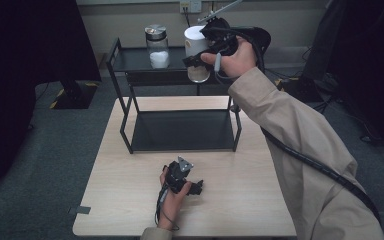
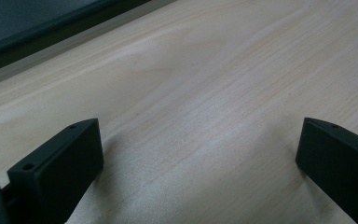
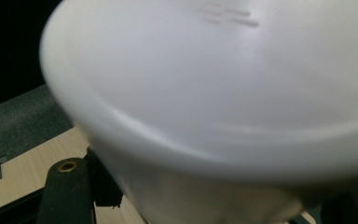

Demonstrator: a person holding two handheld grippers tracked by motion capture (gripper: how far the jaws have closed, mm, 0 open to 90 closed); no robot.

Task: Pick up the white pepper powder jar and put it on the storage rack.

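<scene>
A glass jar (image 1: 198, 52) with a white lid and beige contents hangs just above the right end of the black rack's top shelf (image 1: 130, 59). My right gripper (image 1: 196, 60) is shut on its side, coming in from the right. In the right gripper view the white lid (image 3: 214, 93) looms close and blurred, with one black finger (image 3: 67, 191) beside it. My left gripper (image 1: 182, 172) rests on the wooden table (image 1: 130, 200) in front of the rack. Its jaws (image 2: 200, 154) stand wide apart with only bare wood between them.
A second glass jar (image 1: 157, 46) with a silver lid and white contents stands on the top shelf, left of the held jar. The rack's lower shelf (image 1: 180, 131) is bare. Dark floor surrounds the table, with cables at the right.
</scene>
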